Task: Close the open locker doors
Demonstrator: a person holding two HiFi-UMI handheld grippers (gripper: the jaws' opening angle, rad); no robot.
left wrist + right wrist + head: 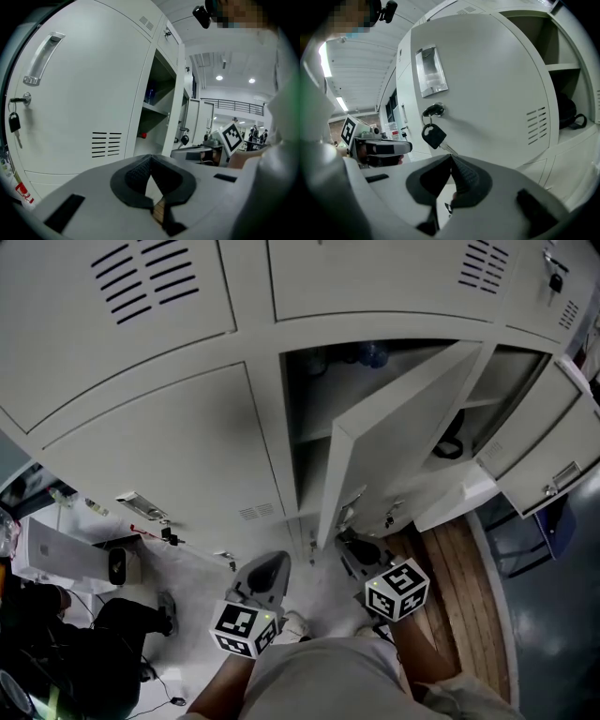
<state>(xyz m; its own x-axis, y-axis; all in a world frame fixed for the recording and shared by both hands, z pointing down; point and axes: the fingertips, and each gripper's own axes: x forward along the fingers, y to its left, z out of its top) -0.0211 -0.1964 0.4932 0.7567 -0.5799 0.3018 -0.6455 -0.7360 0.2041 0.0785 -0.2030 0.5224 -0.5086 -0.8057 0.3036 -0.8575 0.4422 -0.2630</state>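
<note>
- While both grippers hang low in front of the lockers, the middle locker door (403, 427) stands swung out toward the person. Its free edge is near the right gripper (354, 554), and a second open door (548, 460) juts out farther right.
- Judging by its look, the middle locker door is thin sheet metal: stiff, fairly light, and free to swing on its hinges. Its painted face looks smooth and slippery, so a flat push probably suits it better than a pinch.
- The best place to press seems to be the outer face by the recessed handle (431, 70), on the side far from the hinges. The key (434, 136) dangling from the lock (433, 111) is best kept clear of.
- The right gripper has its jaws pressed together with nothing between them. It points at the door's outer face just below the key, near it but apparently not touching.
- The left gripper (265, 573) also has its jaws together and empty. It is held close to the person's body and aims at the closed locker (93, 93) on the left.
</note>
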